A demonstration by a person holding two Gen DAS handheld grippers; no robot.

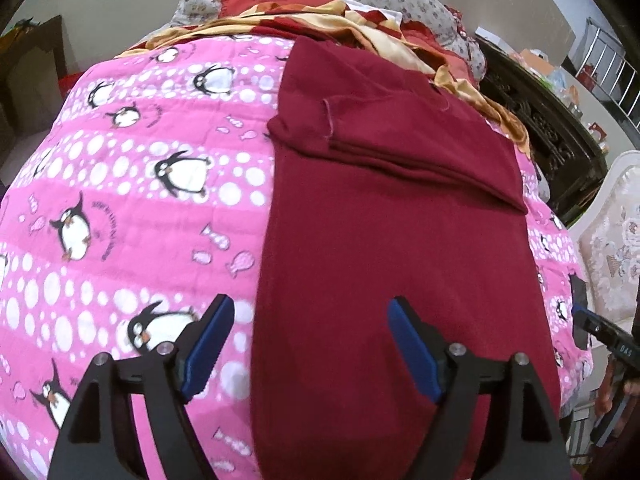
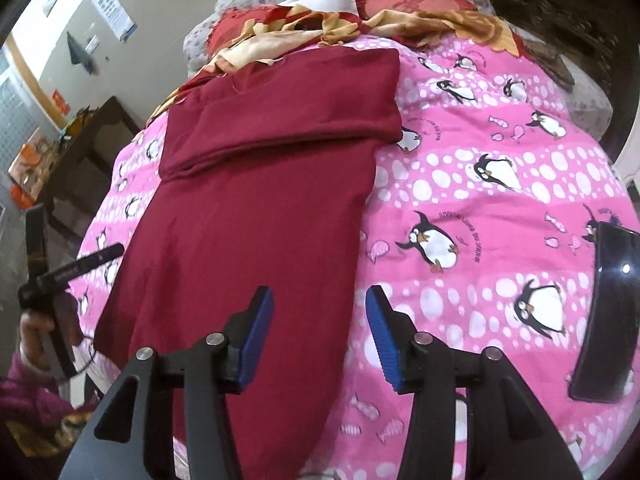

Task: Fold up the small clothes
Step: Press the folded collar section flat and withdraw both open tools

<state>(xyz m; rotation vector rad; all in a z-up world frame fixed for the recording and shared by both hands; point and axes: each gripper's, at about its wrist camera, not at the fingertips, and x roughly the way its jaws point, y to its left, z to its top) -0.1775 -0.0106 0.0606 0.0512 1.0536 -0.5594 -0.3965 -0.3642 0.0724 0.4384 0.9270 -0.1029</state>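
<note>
Pink quilted cotton printed with penguins covered the bed (image 1: 120, 208), and on it, running from the near edge toward the far pillows, lay the dark red garment (image 1: 384, 248) as a long narrow strip, its sleeves or sides apparently already turned in and its far end doubled over into a thicker band. A gold and red blanket (image 1: 320, 20) was bunched at the far end, just beyond the garment. A black curved object (image 2: 608, 312) rested on the quilt well to the right of the cloth. The left gripper (image 1: 310, 344) hung over the garment's near left edge, its fingers spread wide apart with nothing between them; the right gripper (image 2: 320, 336) hung over the near right edge, its blue fingers (image 2: 380, 336) likewise apart and empty. Judging by this, the lengthwise folds were done and the crosswise fold was in hand. The next move would call for each gripper to drop onto a near corner, pinch all layers together, and carry the hem toward the far band without letting the turned-in sides slip open.
</note>
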